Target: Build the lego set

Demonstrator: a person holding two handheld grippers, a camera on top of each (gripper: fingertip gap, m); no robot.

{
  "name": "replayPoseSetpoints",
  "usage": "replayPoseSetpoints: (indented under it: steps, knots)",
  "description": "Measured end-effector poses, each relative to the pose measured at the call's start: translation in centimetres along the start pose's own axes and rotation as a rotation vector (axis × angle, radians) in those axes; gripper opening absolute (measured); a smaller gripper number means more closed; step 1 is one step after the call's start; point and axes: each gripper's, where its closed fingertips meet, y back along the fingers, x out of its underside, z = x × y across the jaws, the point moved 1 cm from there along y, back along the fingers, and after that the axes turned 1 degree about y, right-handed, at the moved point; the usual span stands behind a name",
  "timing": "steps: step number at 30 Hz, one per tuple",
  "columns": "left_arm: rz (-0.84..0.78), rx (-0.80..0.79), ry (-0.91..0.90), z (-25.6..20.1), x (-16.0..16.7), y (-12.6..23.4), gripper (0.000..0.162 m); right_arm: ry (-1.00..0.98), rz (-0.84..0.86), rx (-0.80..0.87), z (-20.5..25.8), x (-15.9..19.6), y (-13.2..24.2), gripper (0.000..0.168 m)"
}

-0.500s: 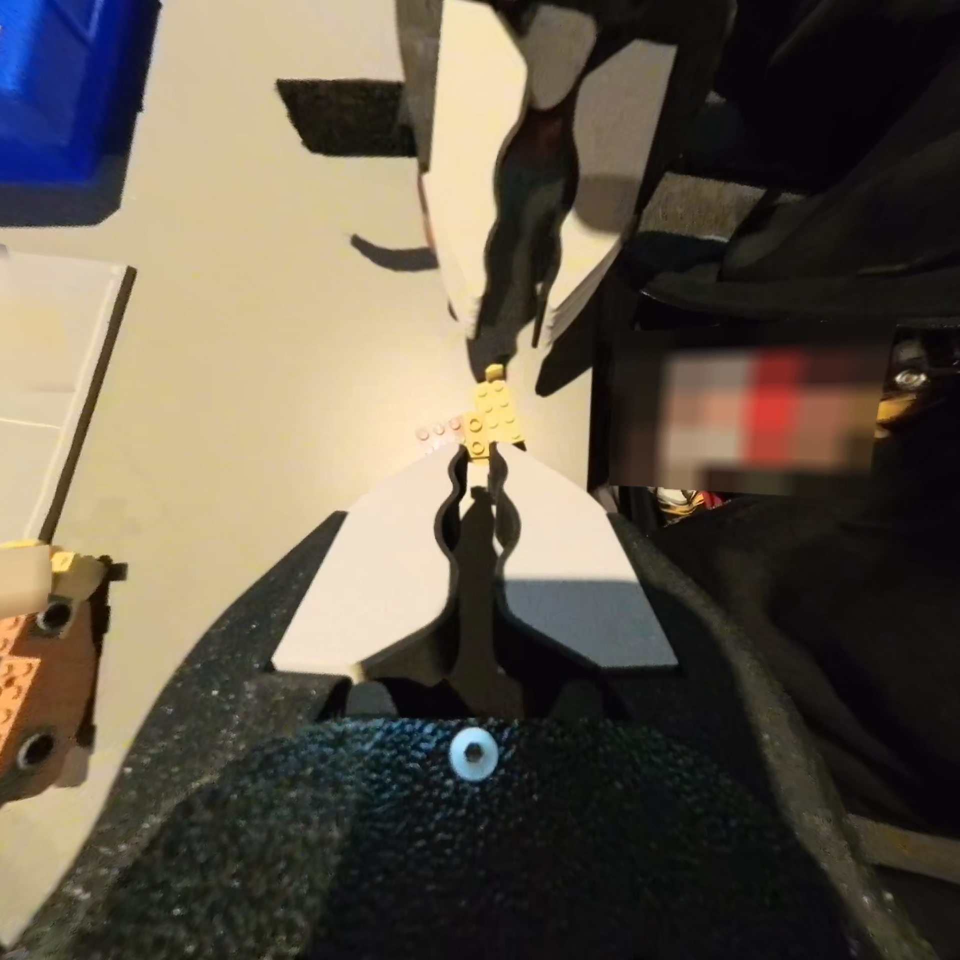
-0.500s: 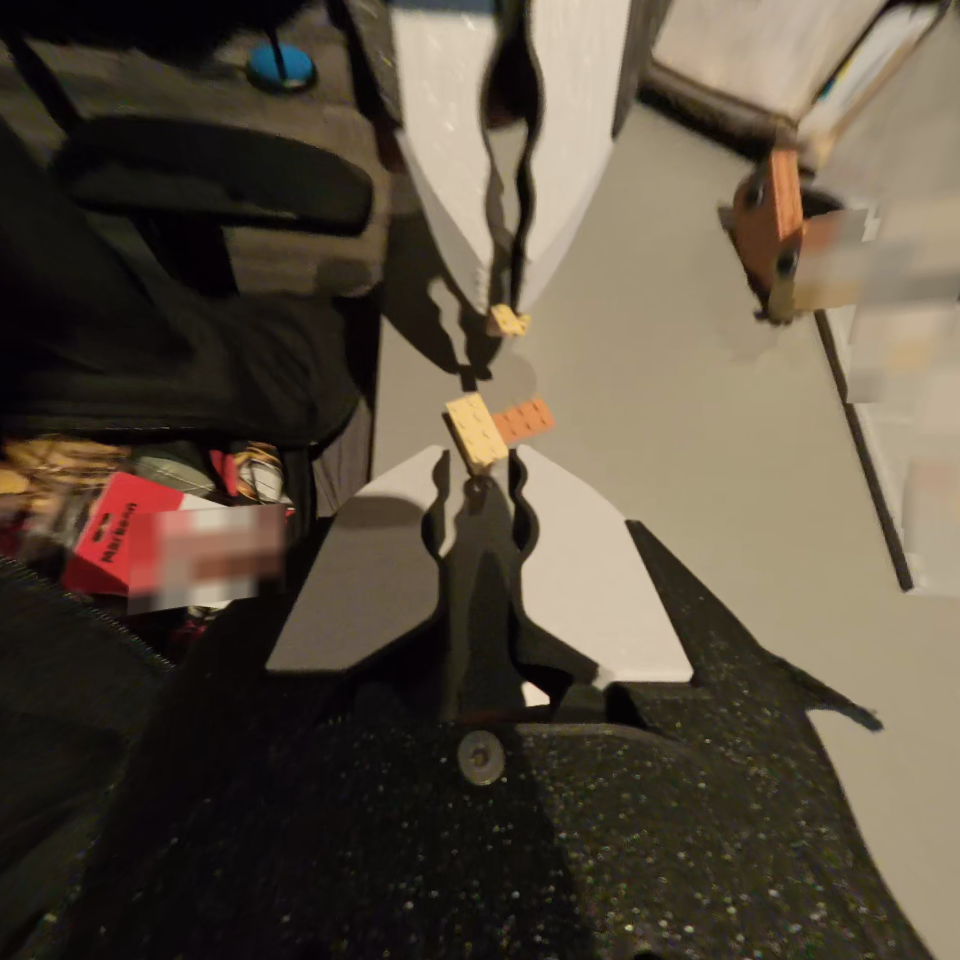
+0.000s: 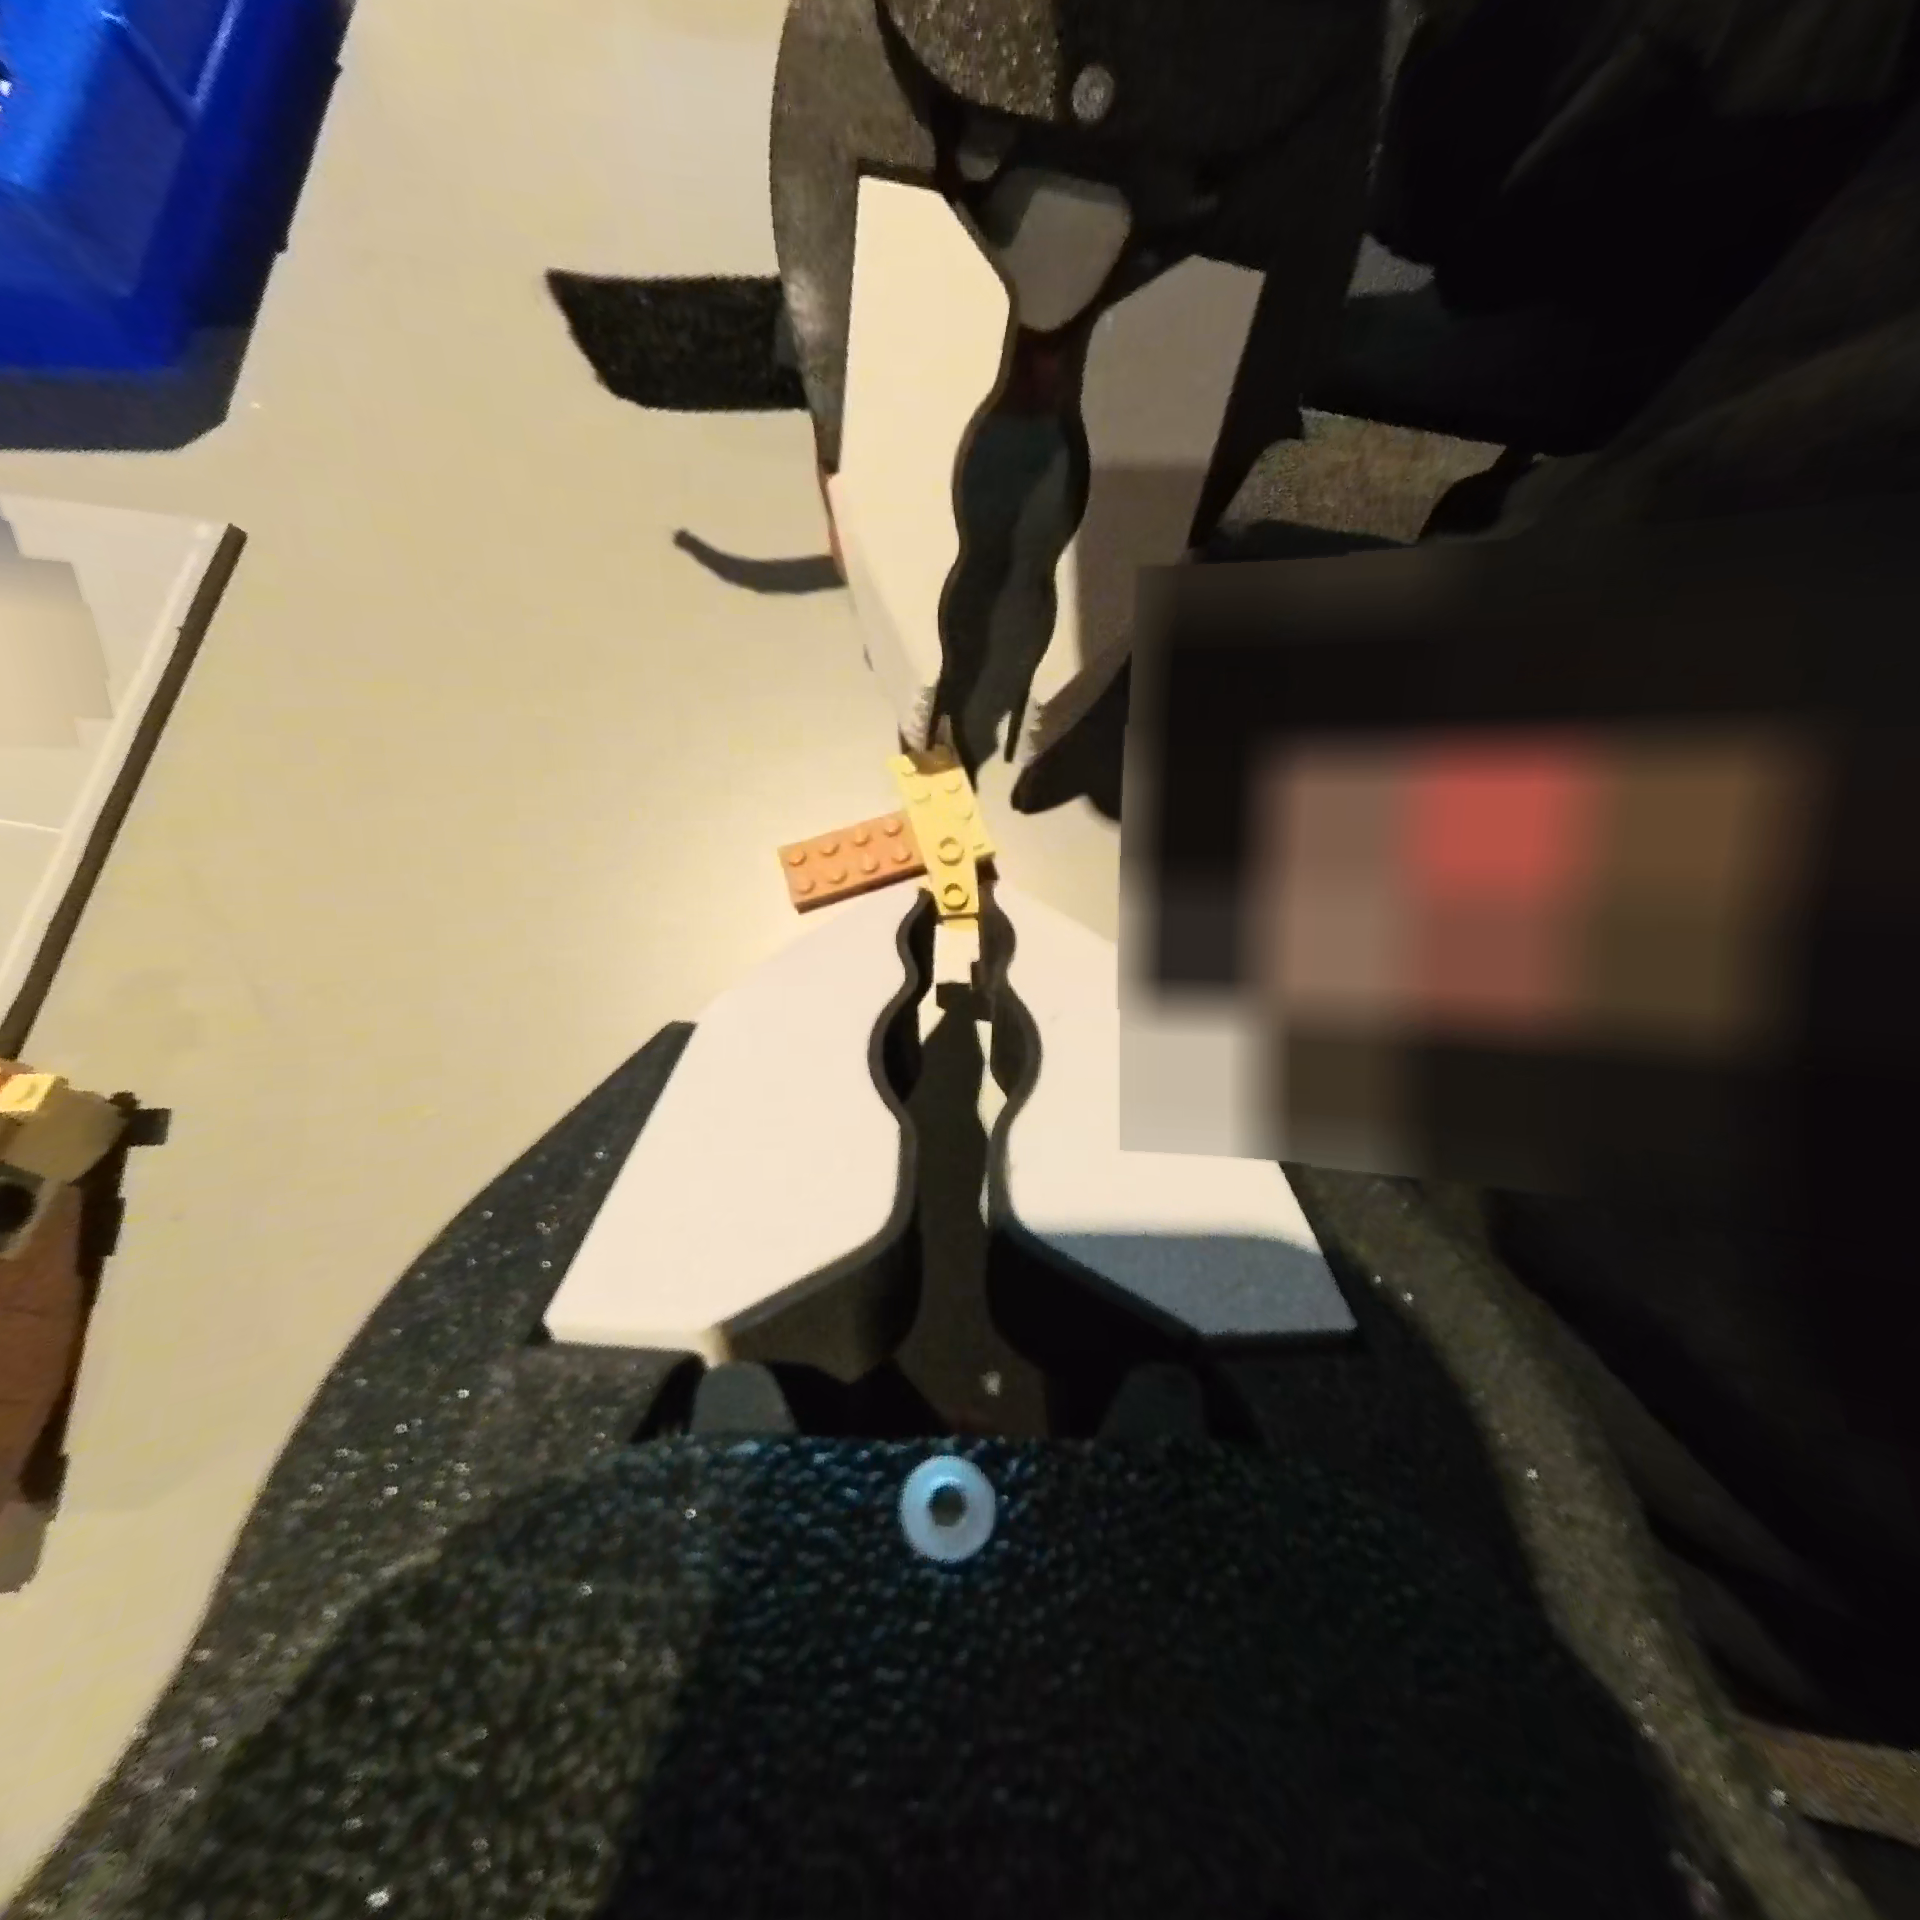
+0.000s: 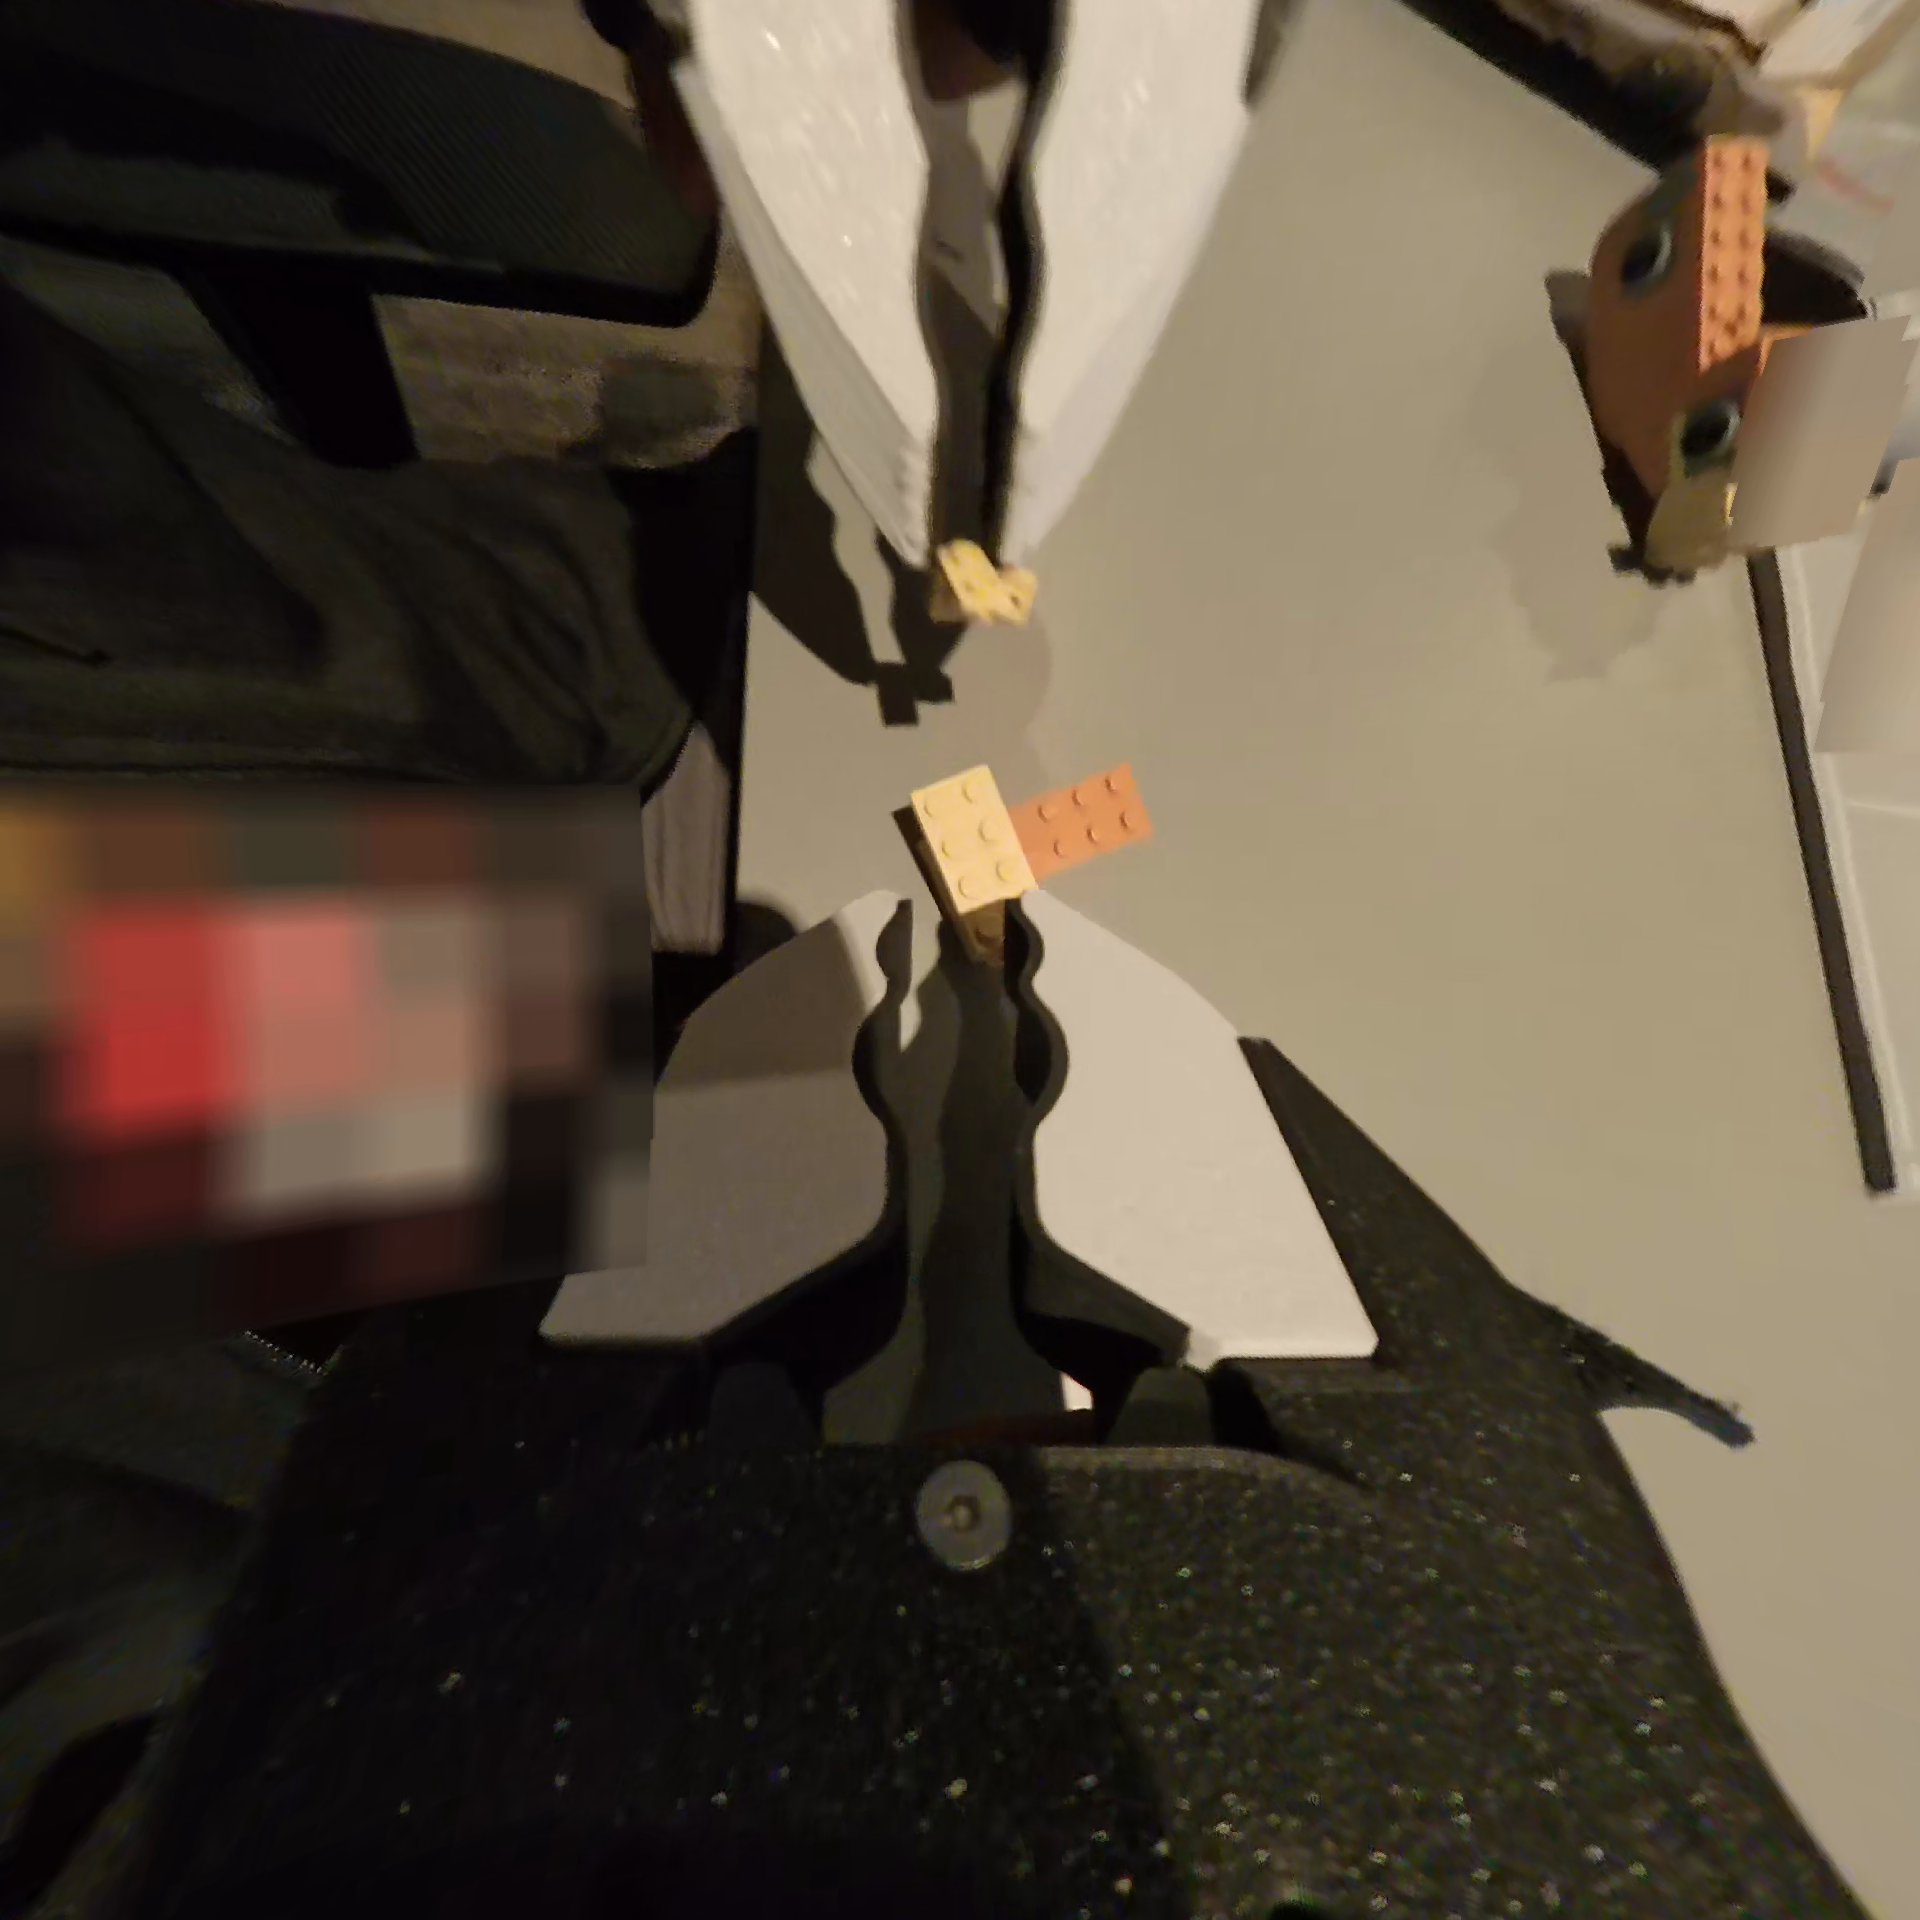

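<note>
Lego parts are held in both claws above the pale tabletop (image 3: 468, 727), close to its near edge.

Containers: a blue bin (image 3: 104, 156) is seen at the far left corner of the tabletop; its contents are out of frame. A white tray (image 3: 94, 644) with a dark rim lies along the left edge; what it holds cannot be made out. A partly built brown model (image 4: 1704, 312) with round holes stands beside that tray.

Left gripper (image 3: 956, 925): fingers almost together, clamped on a small yellow piece (image 4: 982, 592) at the very tips.

Right gripper (image 4: 971, 925): fingers nearly closed, gripping the end of a tan plate (image 4: 966, 847). An orange plate (image 4: 1081, 826) is attached to the tan plate's side and juts out towards the model.

Pose: the two claws are pointed tip to tip, roughly in line. In the right wrist view a gap is seen between the yellow piece and the tan plate; in the left wrist view the two overlap, so contact cannot be settled there. Neither part rests on the tabletop.
</note>
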Motion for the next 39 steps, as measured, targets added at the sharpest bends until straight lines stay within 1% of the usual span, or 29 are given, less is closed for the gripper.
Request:
replayPoseSetpoints:
  steps: [8, 17, 21, 23, 27, 32, 39]
  knots:
    - [-0.017, -0.001, 0.007, 0.0, -0.4, 0.0, 0.007, -0.098, 0.038, 0.025, -0.2, 2.4, 0.4, 0.018]
    - [0.004, -0.002, 0.023, 0.3, -2.1, -1.3, 0.007, -0.146, -0.005, 0.068, -0.5, 2.6, 1.4, 0.020]
    - [0.053, -0.029, 0.048, 1.2, -1.7, -1.6, 0.007, -0.077, -0.076, 0.083, -0.2, 1.3, 1.8, 0.019]
    - [0.048, -0.026, 0.061, 1.4, -1.5, -1.6, 0.007, -0.022, -0.098, 0.076, 0.2, 0.3, 1.7, 0.018]
    - [0.041, -0.033, 0.081, 1.4, -1.2, -1.4, 0.007, 0.058, -0.071, 0.066, 0.1, -0.7, 1.2, 0.018]
    - [0.023, -0.030, 0.087, 1.0, -1.2, -1.2, 0.007, 0.082, 0.017, 0.030, 0.2, 0.3, 0.4, 0.015]
    - [0.004, -0.012, 0.089, 0.7, -1.3, -1.3, 0.007, 0.004, 0.025, 0.048, 0.3, 2.0, 0.9, 0.015]
